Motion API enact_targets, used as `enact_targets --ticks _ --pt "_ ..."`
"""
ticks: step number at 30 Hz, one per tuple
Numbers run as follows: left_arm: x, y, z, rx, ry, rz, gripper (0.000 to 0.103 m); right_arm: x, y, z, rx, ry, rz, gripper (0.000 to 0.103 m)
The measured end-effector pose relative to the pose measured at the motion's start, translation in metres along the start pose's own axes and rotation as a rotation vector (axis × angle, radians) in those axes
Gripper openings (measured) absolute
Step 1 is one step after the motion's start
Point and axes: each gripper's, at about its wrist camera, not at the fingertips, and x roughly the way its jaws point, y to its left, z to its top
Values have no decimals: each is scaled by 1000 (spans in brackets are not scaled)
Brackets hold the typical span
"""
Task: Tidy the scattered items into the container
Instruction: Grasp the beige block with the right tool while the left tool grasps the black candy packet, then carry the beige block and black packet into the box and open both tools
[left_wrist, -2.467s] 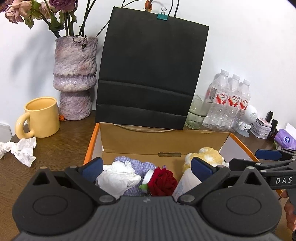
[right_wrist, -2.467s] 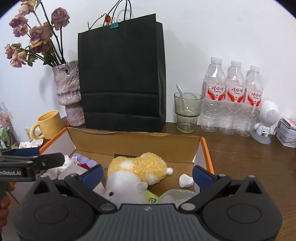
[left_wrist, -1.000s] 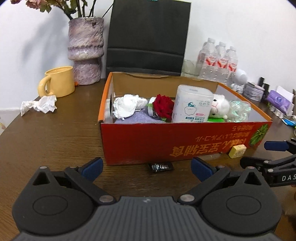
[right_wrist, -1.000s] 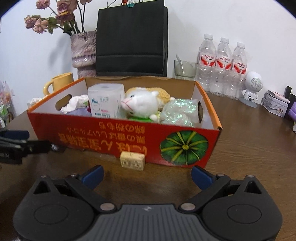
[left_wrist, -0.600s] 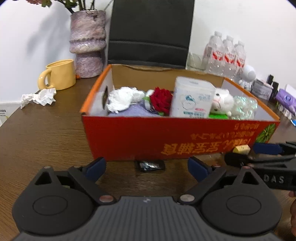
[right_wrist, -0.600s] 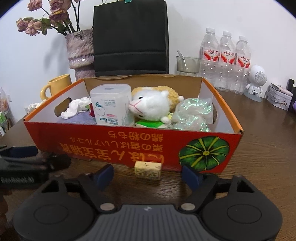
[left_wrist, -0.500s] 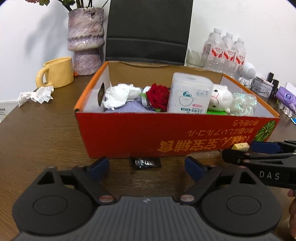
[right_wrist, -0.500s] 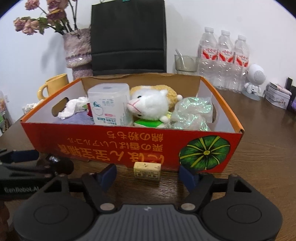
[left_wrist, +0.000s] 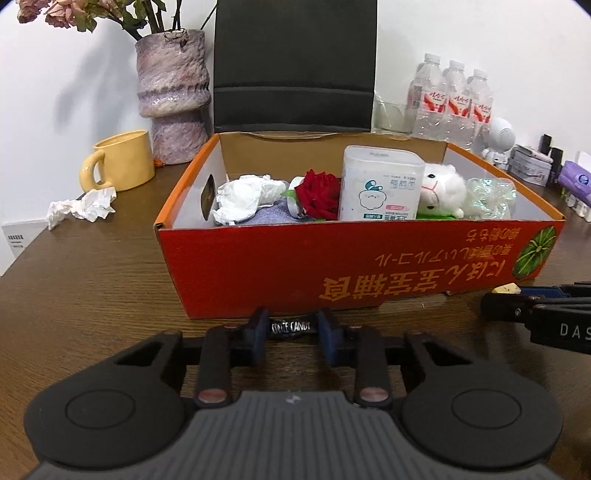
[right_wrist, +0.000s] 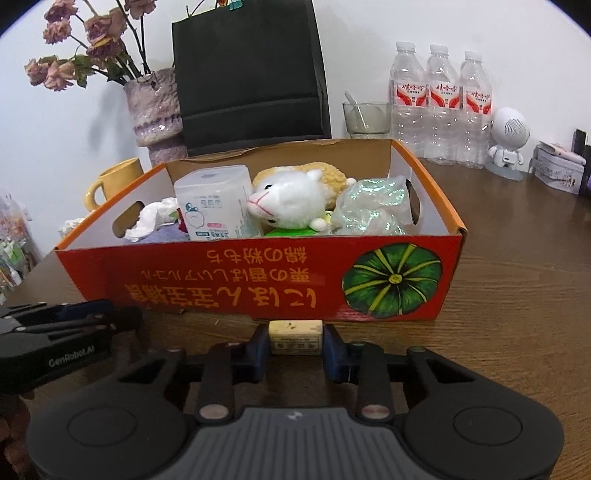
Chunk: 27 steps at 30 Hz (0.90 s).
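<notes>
Two handheld grippers work the near side of a red cardboard box (left_wrist: 354, 266) on a brown wooden table (left_wrist: 85, 295). The left gripper (left_wrist: 291, 334) has its blue pads closed against the two ends of a black-wrapped candy (left_wrist: 290, 327), which sits on the table directly ahead of the tool and just short of the box's front wall. The right gripper (right_wrist: 294, 341) is likewise clamped on a small cream-coloured block (right_wrist: 294, 336), pinched between its fingers right in front of the box's printed pumpkin side.

Beyond the fingers, inside the box, lie crumpled white paper (left_wrist: 242, 197), a red rose (left_wrist: 319, 194), a white plastic tub (left_wrist: 380, 188), a plush sheep (right_wrist: 295, 199) and a shiny crinkled bag (right_wrist: 373, 208). Farther back and to the left of the left gripper stand a yellow mug (left_wrist: 123, 162), a purple vase (left_wrist: 171, 96) and another wad of tissue (left_wrist: 83, 206); three water bottles (right_wrist: 439, 99) line the wall to the right, behind the box.
</notes>
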Motion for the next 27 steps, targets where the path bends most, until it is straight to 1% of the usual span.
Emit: enact_targets --ticks 13,18,22,24,27 --pt "-9 5 -4 15 -14 -64 25 -4 -1 -2 -1 -7 23 29" --pt "-24 -2 -5 28 -45 -116 25 -14 2 -2 -15 -27 37 29" --pt "-45 -10 -4 45 -94 -167 25 -28 6 2 -26 -61 48 29" --pt "-54 -10 1 31 -115 -204 25 -37 9 4 -32 -85 54 29" --pt "-65 -7 14 18 -157 -228 25 -51 13 12 -45 -125 73 29"
